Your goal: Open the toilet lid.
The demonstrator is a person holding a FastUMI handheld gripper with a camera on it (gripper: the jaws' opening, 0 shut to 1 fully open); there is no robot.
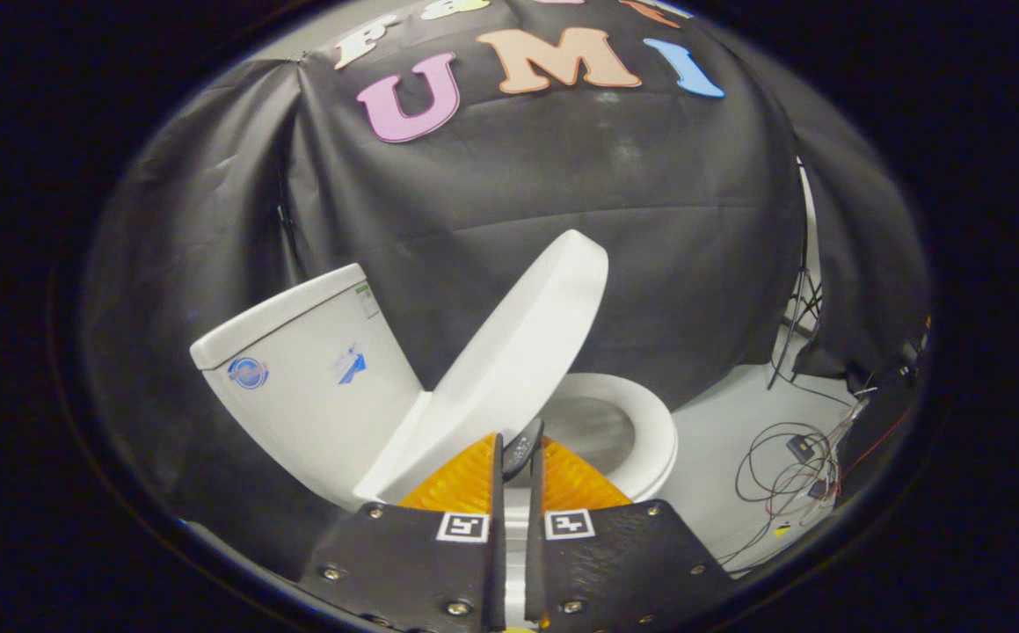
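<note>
1. In the gripper view, the toilet lid [518,352] was seen raised partway, tilted over the seat [650,422], beside the tank [307,378].
2. The gripper [516,448] was seen nearly closed, its fingers pinching the lid's lower edge between them.
3. Cables [790,475] were seen on the floor [720,440].

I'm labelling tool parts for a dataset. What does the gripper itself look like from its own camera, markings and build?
The gripper has two flat, dark, textured plates side by side, fastened with round metal screws. Each plate carries a small square black-and-white coded marker near its inner front corner. Ahead of the plates sit ribbed wedge-shaped finger pieces, with a narrow slot between them. No cable on it is visible.
</note>
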